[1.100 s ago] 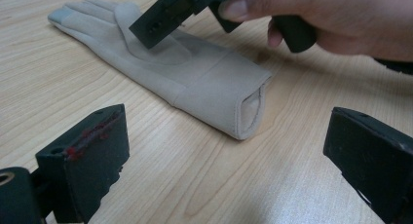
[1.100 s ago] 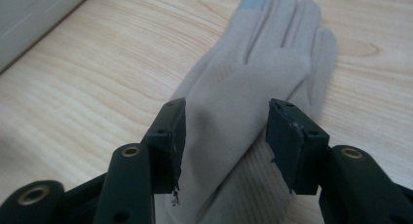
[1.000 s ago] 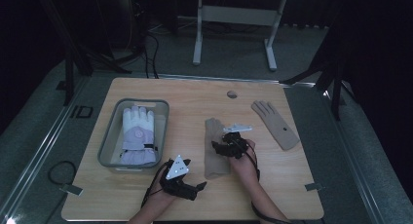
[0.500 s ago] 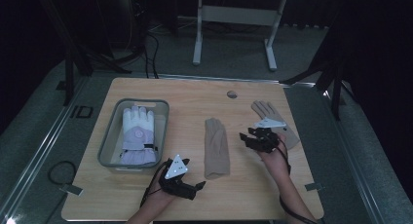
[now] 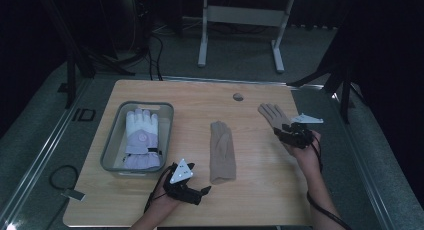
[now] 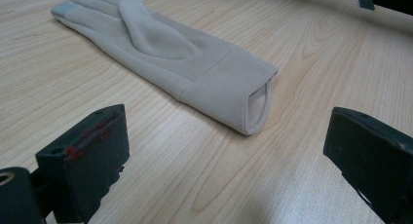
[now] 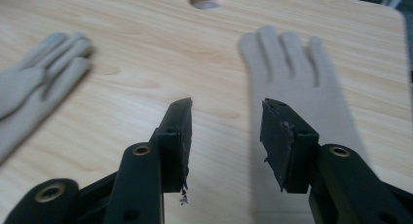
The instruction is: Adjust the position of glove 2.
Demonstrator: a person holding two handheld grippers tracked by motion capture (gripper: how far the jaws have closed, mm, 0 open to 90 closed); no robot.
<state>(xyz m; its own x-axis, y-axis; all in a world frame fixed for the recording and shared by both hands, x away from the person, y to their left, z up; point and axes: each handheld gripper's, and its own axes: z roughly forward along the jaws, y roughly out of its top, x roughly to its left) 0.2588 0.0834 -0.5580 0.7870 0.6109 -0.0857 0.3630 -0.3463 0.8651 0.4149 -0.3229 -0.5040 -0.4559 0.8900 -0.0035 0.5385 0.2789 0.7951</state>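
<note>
A beige glove (image 5: pixel 221 152) lies flat in the middle of the table, its cuff (image 6: pixel 243 97) facing my left gripper (image 5: pixel 204 192). That gripper rests near the front edge with its jaws wide open (image 6: pixel 229 151) and nothing between them. A second beige glove (image 5: pixel 272 115) lies palm-flat at the right. My right gripper (image 5: pixel 280 132) hovers over its cuff end, pointing along the glove (image 7: pixel 292 73). Its jaws (image 7: pixel 226 117) have just been closing a little and stand partly open with nothing between them.
A grey basket (image 5: pixel 112 140) at the left holds a white and lilac padded glove (image 5: pixel 140 135). A small round hole (image 5: pixel 238 96) sits in the tabletop near the back. A white metal stand (image 5: pixel 240 20) is on the floor beyond the table.
My right gripper has travelled from the middle glove rightward to the glove at the right, with nothing in its jaws. The left gripper has stayed where it was.
</note>
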